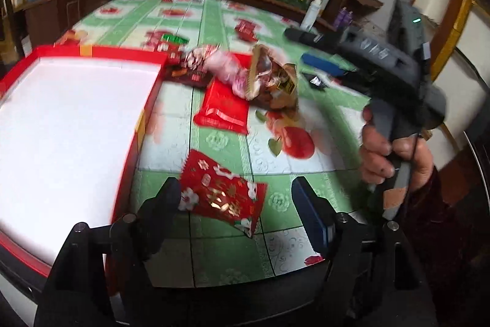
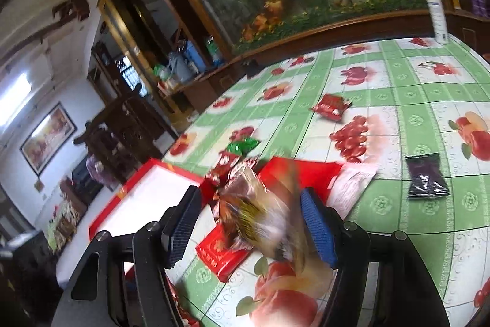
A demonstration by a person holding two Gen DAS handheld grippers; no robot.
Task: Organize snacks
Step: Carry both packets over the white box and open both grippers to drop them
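Note:
A red box with a white inside [image 1: 61, 127] lies on the left of the table; it also shows in the right wrist view [image 2: 144, 198]. My left gripper [image 1: 235, 204] is open above a red patterned snack packet [image 1: 223, 192]. My right gripper [image 2: 251, 222] is open around a clear brown-and-gold snack bag [image 2: 260, 210], which is blurred; it does not look clamped. That bag [image 1: 272, 78] lies on a plain red packet [image 1: 226, 103] beside a pink packet [image 1: 226, 66]. The right gripper body [image 1: 382, 57] reaches in from the right.
Small red packets [image 2: 330, 106], a green one [image 2: 242, 146], a black packet [image 2: 427, 176] and a white sheet [image 2: 352, 183] lie scattered on the fruit-print tablecloth [image 2: 382, 81]. A white spray bottle [image 2: 438, 14] stands at the far edge by a wooden-framed mural.

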